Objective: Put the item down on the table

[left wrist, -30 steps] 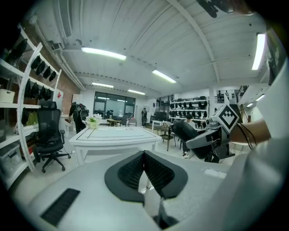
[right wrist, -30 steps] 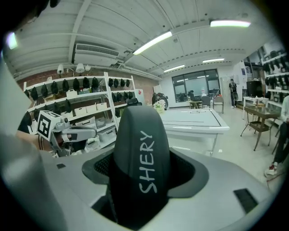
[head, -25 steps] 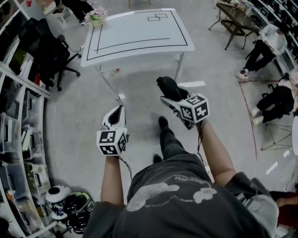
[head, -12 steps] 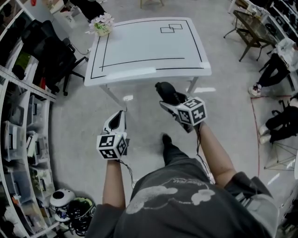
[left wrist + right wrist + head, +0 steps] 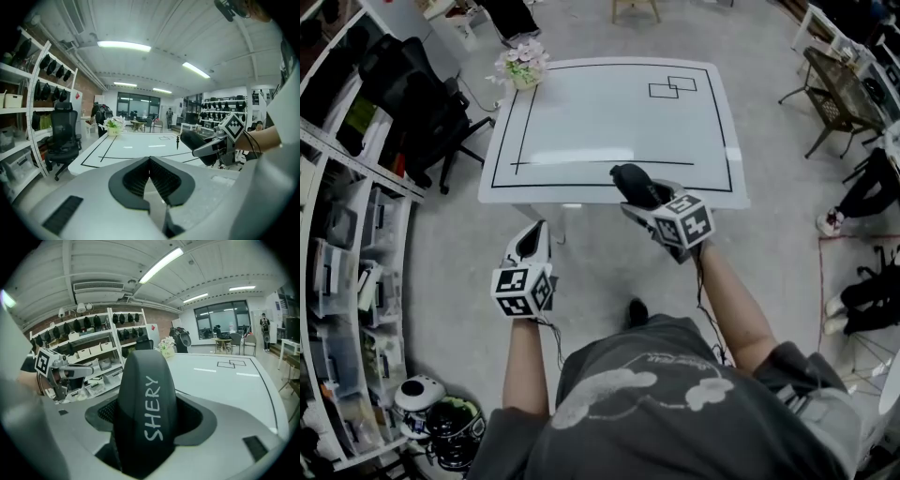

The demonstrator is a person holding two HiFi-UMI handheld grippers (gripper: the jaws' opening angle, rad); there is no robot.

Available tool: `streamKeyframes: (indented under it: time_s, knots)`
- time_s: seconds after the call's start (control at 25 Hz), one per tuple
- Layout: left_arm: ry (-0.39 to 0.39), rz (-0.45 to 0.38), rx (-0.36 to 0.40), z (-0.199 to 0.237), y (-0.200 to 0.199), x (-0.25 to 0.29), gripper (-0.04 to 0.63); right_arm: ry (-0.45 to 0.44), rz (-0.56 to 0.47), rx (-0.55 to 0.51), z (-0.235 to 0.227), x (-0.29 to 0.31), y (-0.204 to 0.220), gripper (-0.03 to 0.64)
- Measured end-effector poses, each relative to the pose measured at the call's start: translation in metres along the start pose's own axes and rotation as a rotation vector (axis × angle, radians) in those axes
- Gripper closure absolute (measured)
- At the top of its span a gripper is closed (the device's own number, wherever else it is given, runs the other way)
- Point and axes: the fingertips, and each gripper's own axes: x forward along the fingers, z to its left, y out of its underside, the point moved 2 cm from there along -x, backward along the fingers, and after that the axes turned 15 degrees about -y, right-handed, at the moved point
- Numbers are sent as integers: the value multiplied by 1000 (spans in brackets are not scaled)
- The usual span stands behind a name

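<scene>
Clamping one black case [image 5: 146, 408], right gripper [image 5: 645, 199]

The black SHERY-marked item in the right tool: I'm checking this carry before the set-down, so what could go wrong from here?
1. The black rounded item lettered SHERY stands tall out of the right tool, gripped only low down, so it may tip or slip on release.
2. It appears to be only about at the near edge of the white table with black lines; released this early, it could drop to the floor.
</scene>
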Motion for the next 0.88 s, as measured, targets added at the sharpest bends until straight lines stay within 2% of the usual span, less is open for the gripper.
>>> streamKeyframes:
  time_s: [0.36, 0.56, 0.88]
  knots:
    - [-114, 7, -38, 53, -6, 30, 594, -75, 92, -92, -27, 77, -34, 287]
    - [-113, 17, -36, 89, -6, 68, 594, -105, 136, -117, -33, 134, -52, 287]
    - [-92, 39, -57, 165, -28, 164, 594, -142, 207, -151, -71, 239, -107, 286]
